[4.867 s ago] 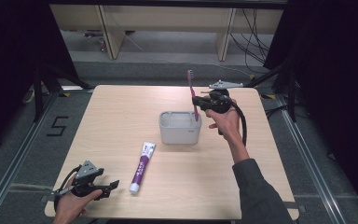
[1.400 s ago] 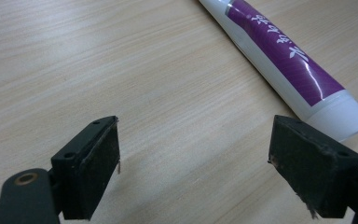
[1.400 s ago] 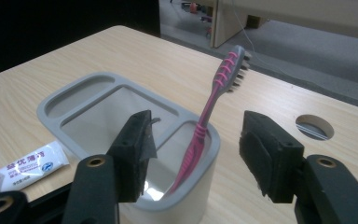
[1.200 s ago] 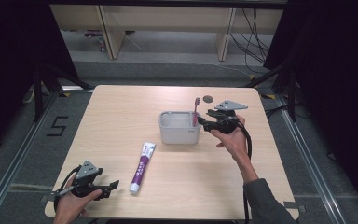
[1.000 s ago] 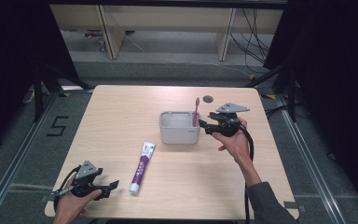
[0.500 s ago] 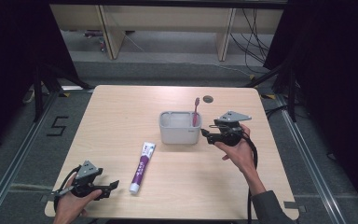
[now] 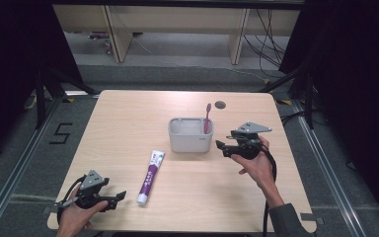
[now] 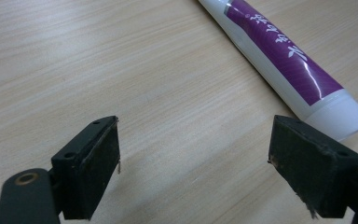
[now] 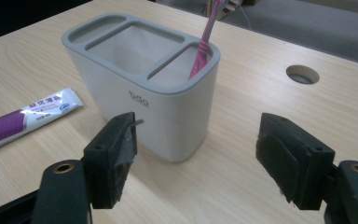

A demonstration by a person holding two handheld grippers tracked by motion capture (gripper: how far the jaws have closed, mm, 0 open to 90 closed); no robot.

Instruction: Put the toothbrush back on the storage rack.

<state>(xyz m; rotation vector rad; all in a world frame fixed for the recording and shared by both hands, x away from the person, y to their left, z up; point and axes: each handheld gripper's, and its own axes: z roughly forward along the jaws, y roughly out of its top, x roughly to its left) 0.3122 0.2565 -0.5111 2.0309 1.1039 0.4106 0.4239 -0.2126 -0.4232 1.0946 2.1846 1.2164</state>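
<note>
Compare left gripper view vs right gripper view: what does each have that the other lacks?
Left gripper view alone: the cap end of the toothpaste tube, lying just beyond the open jaws of the left gripper. Right gripper view alone: the grey holder, the pink toothbrush standing in its end compartment, a round hole in the table, and the right gripper, jaws just opened, nothing between them. Shared: the tube and the wooden tabletop.
</note>
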